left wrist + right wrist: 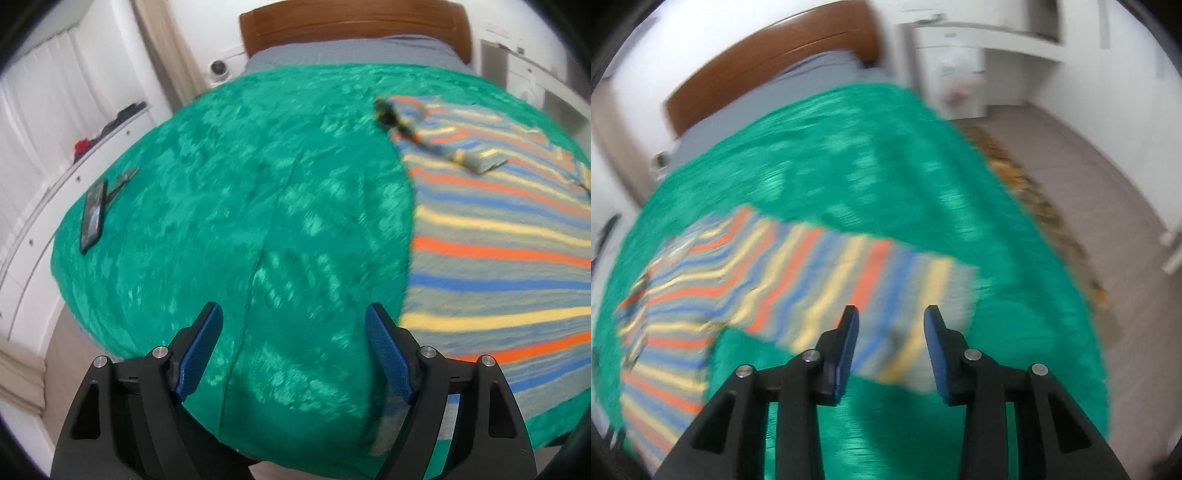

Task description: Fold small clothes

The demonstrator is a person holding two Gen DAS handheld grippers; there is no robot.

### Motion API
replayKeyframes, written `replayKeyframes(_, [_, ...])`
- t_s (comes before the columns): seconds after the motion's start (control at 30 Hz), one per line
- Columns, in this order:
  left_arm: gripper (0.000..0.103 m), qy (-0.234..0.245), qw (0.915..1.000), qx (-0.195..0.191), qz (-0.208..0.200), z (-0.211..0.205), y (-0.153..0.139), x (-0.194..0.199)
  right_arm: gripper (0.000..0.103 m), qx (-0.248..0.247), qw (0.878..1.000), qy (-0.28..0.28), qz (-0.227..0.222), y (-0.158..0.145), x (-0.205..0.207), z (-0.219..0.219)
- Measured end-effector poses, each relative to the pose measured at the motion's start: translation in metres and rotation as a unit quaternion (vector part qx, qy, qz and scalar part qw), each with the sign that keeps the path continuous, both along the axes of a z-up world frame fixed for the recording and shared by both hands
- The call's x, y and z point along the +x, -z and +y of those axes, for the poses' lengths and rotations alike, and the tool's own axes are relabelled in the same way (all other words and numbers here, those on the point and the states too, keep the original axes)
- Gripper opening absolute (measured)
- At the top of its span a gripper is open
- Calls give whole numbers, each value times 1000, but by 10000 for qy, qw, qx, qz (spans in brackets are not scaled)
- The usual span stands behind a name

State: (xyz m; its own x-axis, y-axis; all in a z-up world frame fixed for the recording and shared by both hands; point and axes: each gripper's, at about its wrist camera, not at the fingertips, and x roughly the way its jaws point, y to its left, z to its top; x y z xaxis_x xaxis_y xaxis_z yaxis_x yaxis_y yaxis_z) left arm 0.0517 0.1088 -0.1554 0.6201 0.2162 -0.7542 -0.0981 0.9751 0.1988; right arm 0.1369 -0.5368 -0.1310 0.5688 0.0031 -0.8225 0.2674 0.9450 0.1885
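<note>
Both sets of jaws stand parted and empty: left gripper (293,347) over bare bedspread (221,206), right gripper (891,349) above the striped garment (820,273) at frame centre. A fold seems just released; next comes regrasping an edge.

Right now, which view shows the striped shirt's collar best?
The left wrist view: the striped shirt lies fairly sharp there, its collar visible. The right wrist view shows the shirt motion-blurred, its collar end indistinct.
</note>
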Motion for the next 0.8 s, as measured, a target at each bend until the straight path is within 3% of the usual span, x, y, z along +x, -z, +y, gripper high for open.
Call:
replayKeyframes(0.13, [84, 571, 9978, -20, -345, -19, -47, 20, 36, -30, 9992, 76, 383, 36, -1, 0])
replayKeyframes(0.2, [93, 1064, 9925, -34, -599, -40, -75, 40, 36, -262, 9991, 189, 287, 30, -13, 1])
replayKeyframes(0.3, [94, 2103, 9758, 126, -588, -86, -89, 75, 40, -521, 9984, 198, 89, 11, -40, 11])
replayKeyframes(0.43, [89, 3376, 9389, 666, -17, -156, -53, 123, 49, -365, 9989, 146, -248, -5, -82, 24])
replayKeyframes(0.5, [81, 3584, 9287, 897, 325, -169, -27, 142, 49, -312, 9990, 130, -303, -5, -106, 32])
replayKeyframes(0.6, [70, 3601, 9218, 1109, 912, -166, 12, 166, 49, -222, 9990, 124, -363, -1, -136, 45])
replayKeyframes(0.73, [66, 3583, 9227, 826, 1157, -153, 23, 176, 49, -161, 9985, 260, -454, 6, -166, 60])
replayKeyframes(0.77, [62, 3603, 9217, 737, 1236, -153, 25, 177, 49, -159, 9983, 303, -474, 8, -171, 63])
replayKeyframes(0.8, [44, 3639, 9193, 600, 1376, -155, 27, 178, 49, -152, 9980, 358, -506, 10, -175, 65])
